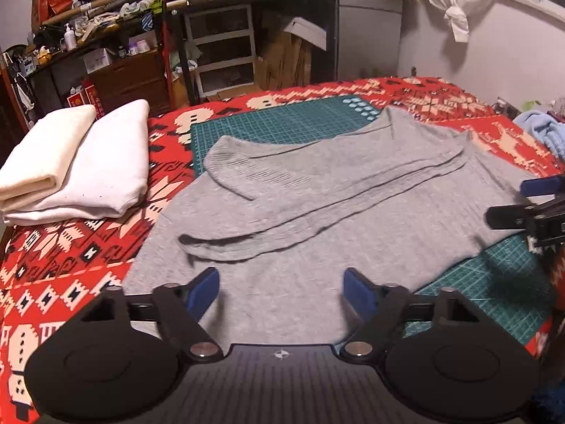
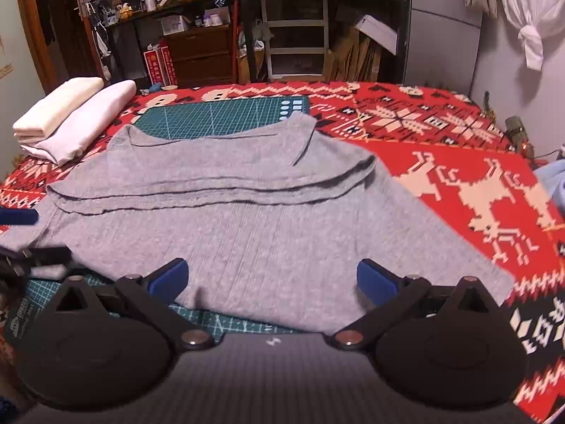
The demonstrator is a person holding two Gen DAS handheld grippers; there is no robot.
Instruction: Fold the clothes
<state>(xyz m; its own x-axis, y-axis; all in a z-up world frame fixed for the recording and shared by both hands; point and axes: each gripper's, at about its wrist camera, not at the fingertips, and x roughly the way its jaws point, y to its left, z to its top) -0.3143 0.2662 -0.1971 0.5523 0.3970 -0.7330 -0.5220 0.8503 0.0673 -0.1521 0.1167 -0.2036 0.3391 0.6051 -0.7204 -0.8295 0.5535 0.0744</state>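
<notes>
- Two grippers, the left gripper (image 1: 280,284) and the right gripper (image 2: 272,277), hover with jaws apart and empty over the near hem of the grey sweater (image 1: 317,205), likely lining up the next fold.
- The sweater lies flat on the green cutting mat (image 1: 268,120), sleeves folded across.
- Folded white clothes (image 1: 77,162) sit well aside on the red blanket (image 2: 459,183); nothing blocks the way.

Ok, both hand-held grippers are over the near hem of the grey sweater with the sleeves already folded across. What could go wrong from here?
1. The folded sleeves lie loose on the grey sweater; lifting the hem may slide them off.
2. Left hand-held gripper and right hand-held gripper both stand open over flat knit; each may pinch only one layer or miss.
3. The sweater overhangs the green cutting mat onto the red blanket, so it may drag and bunch.
</notes>
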